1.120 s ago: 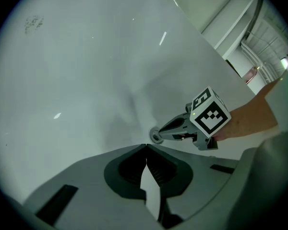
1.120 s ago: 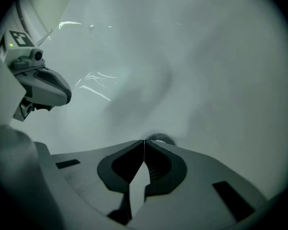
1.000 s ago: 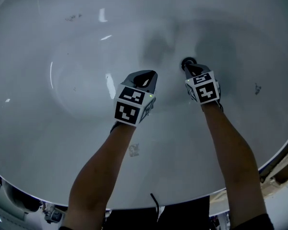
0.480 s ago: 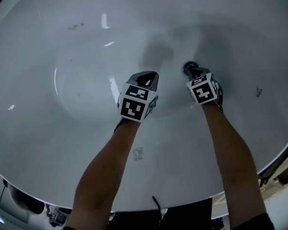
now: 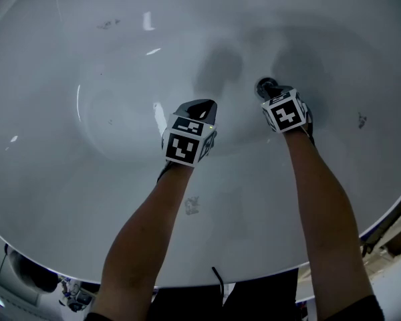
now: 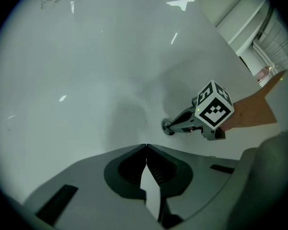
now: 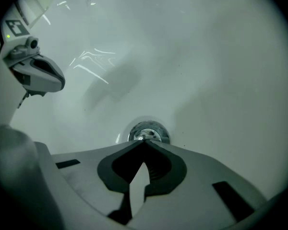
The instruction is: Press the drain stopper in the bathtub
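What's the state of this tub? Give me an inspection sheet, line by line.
Surface: white bathtub, glossy, with light reflections.
Job's things: drain stopper, round and metallic, set in the tub floor.
Clutter: dark smudges on the far wall; pale patch on the near slope.
Grippers: right gripper shut, tips at the stopper's near edge; left gripper shut, empty, off to the stopper's side.
Cables: thin dark strand at the near rim; cannot tell what it is.
Surroundings: white fixtures beyond the rim, unclear.

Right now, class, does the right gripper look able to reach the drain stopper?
Probably yes: the right gripper, jaws shut, points straight at the drain stopper with nothing between; the left gripper is well aside.
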### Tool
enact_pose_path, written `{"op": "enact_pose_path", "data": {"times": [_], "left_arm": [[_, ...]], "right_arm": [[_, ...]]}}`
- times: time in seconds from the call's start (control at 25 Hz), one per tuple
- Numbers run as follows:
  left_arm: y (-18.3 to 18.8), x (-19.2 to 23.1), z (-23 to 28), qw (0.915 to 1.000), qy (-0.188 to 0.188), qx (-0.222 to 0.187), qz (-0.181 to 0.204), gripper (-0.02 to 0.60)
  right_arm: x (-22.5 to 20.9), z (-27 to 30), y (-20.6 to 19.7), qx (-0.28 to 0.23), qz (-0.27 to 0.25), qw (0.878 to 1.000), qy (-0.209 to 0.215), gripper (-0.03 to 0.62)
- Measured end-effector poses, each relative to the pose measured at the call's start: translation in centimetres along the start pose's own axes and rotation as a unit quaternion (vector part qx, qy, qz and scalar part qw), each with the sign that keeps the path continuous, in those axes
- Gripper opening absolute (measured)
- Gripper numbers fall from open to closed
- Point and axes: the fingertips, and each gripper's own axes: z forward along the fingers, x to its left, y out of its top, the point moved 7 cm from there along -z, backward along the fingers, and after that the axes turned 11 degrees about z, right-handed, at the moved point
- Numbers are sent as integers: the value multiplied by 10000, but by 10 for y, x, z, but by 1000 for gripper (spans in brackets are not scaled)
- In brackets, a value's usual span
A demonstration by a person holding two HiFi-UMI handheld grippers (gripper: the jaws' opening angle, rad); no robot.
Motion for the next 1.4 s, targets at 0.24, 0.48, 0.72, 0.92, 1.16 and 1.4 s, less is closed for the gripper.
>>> {"op": "enact_pose_path", "data": {"times": [0.24, 0.48, 0.72, 0.92, 1.16, 1.4], "left_arm": [[10, -23, -49, 9997, 44, -81, -213, 17], [47, -71, -146, 9943, -79, -715, -793, 17], [79, -115, -258, 9917, -83, -1095, -669, 15], [105, -161, -380, 9883, -120, -1466, -404, 17], [134, -179, -497, 9798, 46, -1997, 50, 17], [129, -198, -586, 9724, 261, -2288, 378, 16]], "right_arm": [[6, -60, -5, -210, 496, 9985, 99, 15], [48, -165, -32, -321, 675, 9966, 334, 15], [92, -268, -45, -1136, 1461, 9808, 608, 15], [132, -392, -62, -2057, 2213, 9492, 882, 15], [184, -525, -53, -2943, 1960, 9307, 933, 14], [243, -622, -61, -3803, 2199, 8877, 1378, 14]]}}
